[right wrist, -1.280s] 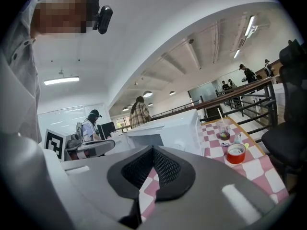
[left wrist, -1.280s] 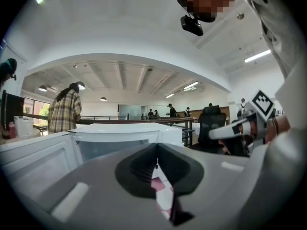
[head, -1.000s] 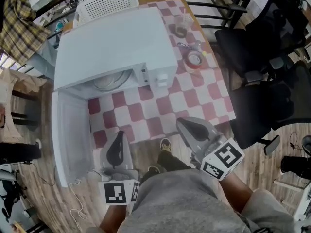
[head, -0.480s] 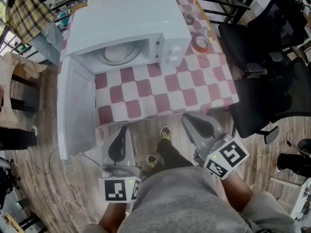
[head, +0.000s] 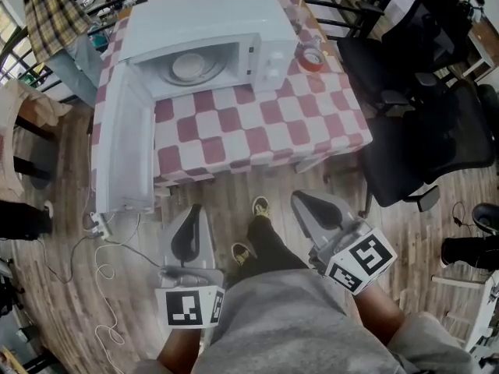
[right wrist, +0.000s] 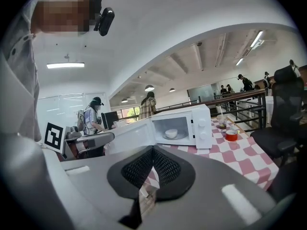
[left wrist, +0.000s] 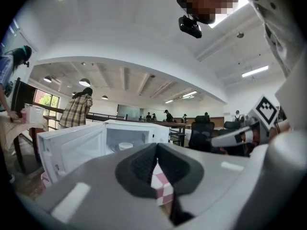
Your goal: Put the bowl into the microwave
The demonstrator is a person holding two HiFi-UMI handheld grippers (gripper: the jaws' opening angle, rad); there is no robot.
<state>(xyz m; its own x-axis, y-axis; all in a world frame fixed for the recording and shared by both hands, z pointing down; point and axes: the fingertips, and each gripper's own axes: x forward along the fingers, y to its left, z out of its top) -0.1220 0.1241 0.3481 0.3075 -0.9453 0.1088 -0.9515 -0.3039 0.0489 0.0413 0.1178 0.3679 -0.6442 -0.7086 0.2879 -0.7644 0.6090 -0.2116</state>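
Observation:
A white bowl (head: 187,66) sits on the turntable inside the white microwave (head: 210,22), whose door (head: 121,150) hangs open to the left. The bowl (left wrist: 125,146) shows in the left gripper view, and the bowl (right wrist: 171,133) in the right gripper view too. Both grippers hover over the wooden floor, well short of the table. My left gripper (head: 189,236) is shut and holds nothing. My right gripper (head: 316,213) is shut and holds nothing too. Seen along their own jaws, the left gripper (left wrist: 156,150) and the right gripper (right wrist: 152,150) have their pads together.
The microwave stands on a table with a red-and-white checked cloth (head: 265,127). A red tape roll (head: 312,57) lies right of the microwave. Black office chairs (head: 413,139) stand at the right. A white cable (head: 109,287) trails on the floor at the left. A person in a plaid shirt (head: 51,10) is beyond the table.
The table and microwave have slid up and away in the head view as I backed off. Both grippers stay low, shut and with nothing in them.

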